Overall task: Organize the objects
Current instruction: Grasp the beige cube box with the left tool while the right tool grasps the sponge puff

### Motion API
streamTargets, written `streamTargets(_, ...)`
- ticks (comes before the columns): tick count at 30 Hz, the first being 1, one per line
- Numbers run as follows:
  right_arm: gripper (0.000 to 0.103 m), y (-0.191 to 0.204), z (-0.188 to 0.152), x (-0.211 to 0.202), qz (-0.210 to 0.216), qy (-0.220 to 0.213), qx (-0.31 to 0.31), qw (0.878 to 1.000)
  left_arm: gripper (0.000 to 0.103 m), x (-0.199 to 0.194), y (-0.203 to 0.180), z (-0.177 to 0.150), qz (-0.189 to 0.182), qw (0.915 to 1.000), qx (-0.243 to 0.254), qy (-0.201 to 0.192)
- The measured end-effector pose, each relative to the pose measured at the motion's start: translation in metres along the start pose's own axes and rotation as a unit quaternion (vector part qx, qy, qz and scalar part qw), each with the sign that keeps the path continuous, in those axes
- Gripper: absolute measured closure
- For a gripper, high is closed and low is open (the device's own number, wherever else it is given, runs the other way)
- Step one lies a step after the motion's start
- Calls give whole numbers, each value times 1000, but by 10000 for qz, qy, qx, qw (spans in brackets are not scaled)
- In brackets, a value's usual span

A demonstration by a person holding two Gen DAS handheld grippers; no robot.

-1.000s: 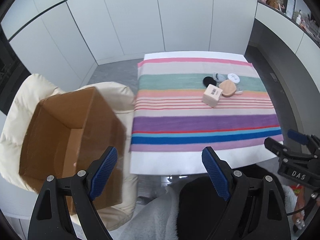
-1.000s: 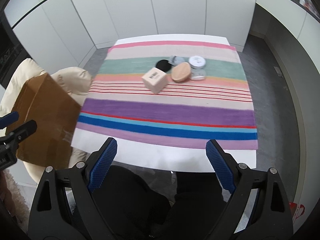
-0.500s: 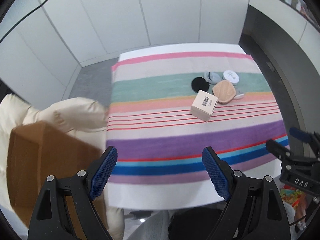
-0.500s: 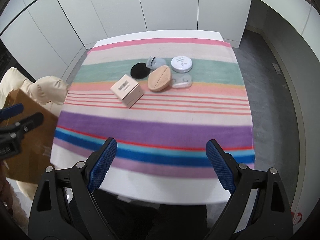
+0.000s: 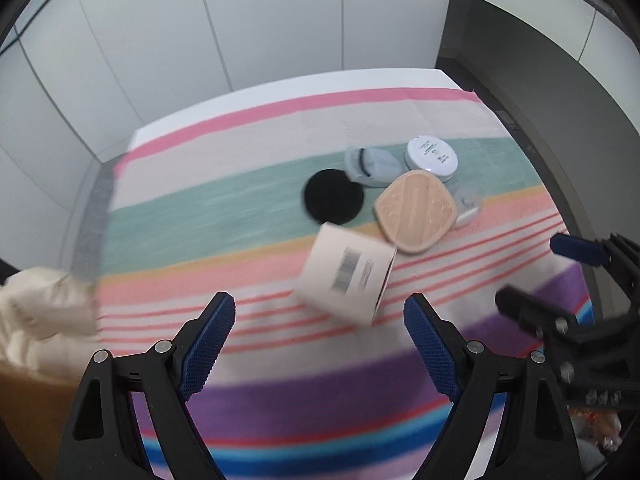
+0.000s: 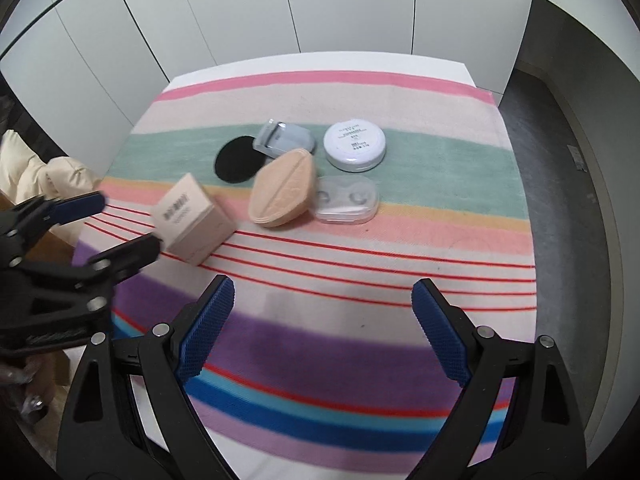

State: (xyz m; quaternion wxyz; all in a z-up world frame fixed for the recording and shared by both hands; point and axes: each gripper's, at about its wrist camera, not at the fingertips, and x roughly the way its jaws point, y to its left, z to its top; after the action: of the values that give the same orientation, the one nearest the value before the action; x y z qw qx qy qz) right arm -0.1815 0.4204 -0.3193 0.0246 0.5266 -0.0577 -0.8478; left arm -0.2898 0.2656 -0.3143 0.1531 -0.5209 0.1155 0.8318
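Left wrist view: left gripper fingers spread, empty; pink carton just beyond at 12 o'clock. Right gripper likewise agape, carton at 10 o'clock.

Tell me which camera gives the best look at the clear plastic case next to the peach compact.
The right wrist view. There the clear plastic case lies in full sight, sharp, with both round wells visible, right of the peach compact. In the left wrist view the compact hides most of the case, and only a blurred corner shows.
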Motion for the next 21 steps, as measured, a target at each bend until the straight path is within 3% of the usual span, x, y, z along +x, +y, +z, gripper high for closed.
streamTargets(3, 11, -3, 1, 11, -74, 61, -116, 9999, 17, 25, -5, 7, 65, 9999, 11, 76)
streamTargets(4, 11, -3, 2, 15, -107, 60, -154, 9998, 22, 29, -4, 8, 82, 9999, -14, 57)
streamTargets(6, 11, -2, 4, 20, -122, 31, -230, 9997, 50, 33, 2, 9, 99, 9998, -149, -65)
streamTargets(13, 11, 25, 29, 38, -25, -136, -760, 9970, 50, 35, 45, 9, 32, 9968, -792, -58)
streamTargets(18, 11, 61, 49, 70, -389, -104, -1482, 9881, 50, 33, 67, 6, 28, 9942, -1073, 54)
streamTargets(19, 25, 65, 51, 75, -458, -78, -1595, 9861, 50, 33, 70, 5, 7, 9938, -1112, 69)
streamTargets(20, 31, 69, 52, 79, -549, -63, -1682, 9842, 50, 32, 72, 4, -1, 9936, -1123, 78)
streamTargets(21, 44, 73, 51, 80, -776, -164, -1796, 9805, 50, 32, 73, 4, 7, 9938, -1104, 92)
